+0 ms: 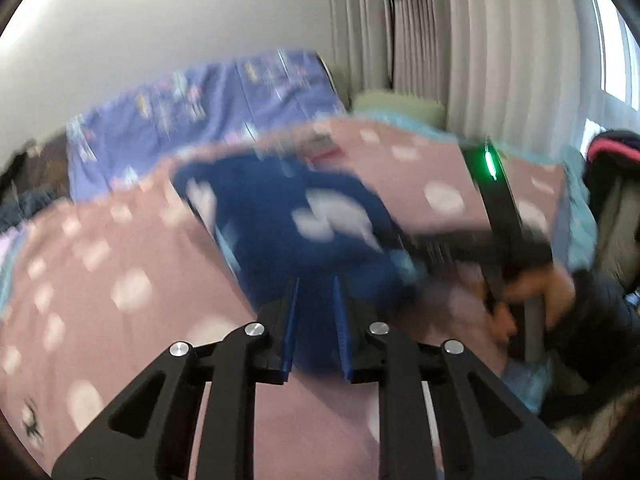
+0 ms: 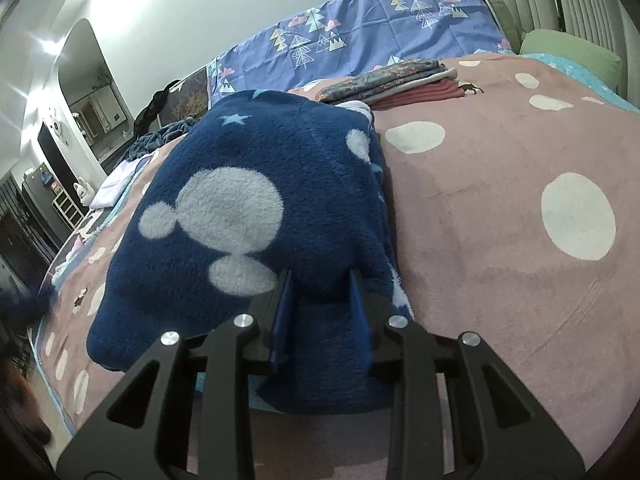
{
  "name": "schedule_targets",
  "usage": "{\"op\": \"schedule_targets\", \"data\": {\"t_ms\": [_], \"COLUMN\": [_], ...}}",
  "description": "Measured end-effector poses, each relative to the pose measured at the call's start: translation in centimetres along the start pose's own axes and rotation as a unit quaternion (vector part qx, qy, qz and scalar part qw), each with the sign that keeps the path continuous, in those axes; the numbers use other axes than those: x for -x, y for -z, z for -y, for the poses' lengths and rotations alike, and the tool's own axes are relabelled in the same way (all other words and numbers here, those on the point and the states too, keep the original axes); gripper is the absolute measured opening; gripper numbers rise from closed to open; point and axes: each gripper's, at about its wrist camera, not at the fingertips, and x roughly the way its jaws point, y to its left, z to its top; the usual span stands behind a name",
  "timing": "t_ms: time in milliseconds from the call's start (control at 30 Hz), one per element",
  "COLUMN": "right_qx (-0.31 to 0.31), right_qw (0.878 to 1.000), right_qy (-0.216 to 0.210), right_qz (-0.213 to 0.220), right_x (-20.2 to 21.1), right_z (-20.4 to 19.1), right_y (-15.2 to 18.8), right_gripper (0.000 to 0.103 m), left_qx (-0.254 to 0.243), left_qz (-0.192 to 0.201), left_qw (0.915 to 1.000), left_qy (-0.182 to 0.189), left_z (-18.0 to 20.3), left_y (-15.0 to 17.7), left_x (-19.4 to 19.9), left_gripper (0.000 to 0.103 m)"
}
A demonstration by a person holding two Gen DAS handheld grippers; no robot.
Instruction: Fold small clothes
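Note:
A dark blue fleece garment (image 2: 240,208) with pale cloud shapes and small stars lies on the pink spotted bedspread (image 2: 500,240). My right gripper (image 2: 320,280) is shut on its near edge, with blue fleece bunched between the fingers. In the blurred left wrist view the same garment (image 1: 288,232) lies ahead, and my left gripper (image 1: 316,284) is shut on its near edge. The right gripper's black body with a green light (image 1: 496,208) and the hand holding it show at the right of the left wrist view.
A stack of folded clothes (image 2: 400,80) sits at the far side of the bed, in front of a purple tree-print sheet (image 2: 360,28). A green pillow (image 2: 568,52) lies at the far right. Curtains (image 1: 460,40) hang behind. The bed's left edge drops off toward furniture.

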Motion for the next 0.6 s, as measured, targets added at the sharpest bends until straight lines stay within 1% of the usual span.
{"op": "schedule_targets", "data": {"t_ms": [33, 100, 167, 200, 233, 267, 300, 333, 400, 467, 600], "right_qx": [0.002, 0.001, 0.001, 0.000, 0.000, 0.001, 0.002, 0.005, 0.012, 0.022, 0.029], "right_qw": [1.000, 1.000, 1.000, 1.000, 1.000, 1.000, 1.000, 1.000, 1.000, 1.000, 0.999], "right_qy": [0.002, 0.003, 0.001, 0.001, 0.000, 0.000, -0.003, -0.004, 0.001, 0.001, 0.001], "right_qz": [0.001, 0.001, 0.002, 0.002, 0.002, 0.002, 0.001, 0.000, -0.001, -0.005, -0.015], "right_x": [0.0, 0.1, 0.1, 0.1, 0.1, 0.1, 0.1, 0.0, 0.0, 0.0, 0.7], "right_z": [-0.1, -0.1, -0.1, 0.0, 0.0, 0.0, -0.1, -0.2, -0.4, -0.7, -1.2], "right_y": [0.0, 0.0, 0.1, 0.1, 0.1, 0.1, 0.1, 0.1, 0.1, 0.0, -1.0], "right_gripper": [0.029, 0.029, 0.029, 0.029, 0.029, 0.029, 0.029, 0.029, 0.029, 0.029, 0.029], "left_qx": [-0.006, 0.003, 0.026, 0.044, 0.046, 0.039, 0.011, 0.009, 0.029, 0.020, 0.041], "left_qz": [0.015, 0.033, 0.032, 0.013, -0.021, -0.040, -0.052, -0.046, -0.047, -0.048, -0.065], "left_qw": [0.9998, 0.9993, 0.9991, 0.9989, 0.9986, 0.9982, 0.9978, 0.9976, 0.9973, 0.9974, 0.9967], "left_qy": [-0.012, -0.016, -0.009, -0.010, -0.018, -0.022, -0.041, -0.050, -0.049, -0.051, -0.027], "left_z": [-0.4, -1.5, -2.5, -3.5, -4.0, -4.6, -4.4, -4.3, -4.5, -4.4, -5.2], "left_y": [-1.1, -3.1, -4.4, -4.7, -4.5, -4.0, -2.8, -2.2, -2.2, -2.1, -2.3], "left_x": [-0.4, -2.9, -6.2, -9.1, -12.1, -13.5, -15.8, -16.2, -15.7, -15.4, -15.2], "left_gripper": [0.019, 0.019, 0.019, 0.019, 0.019, 0.021, 0.021, 0.020, 0.019, 0.020, 0.018]}}
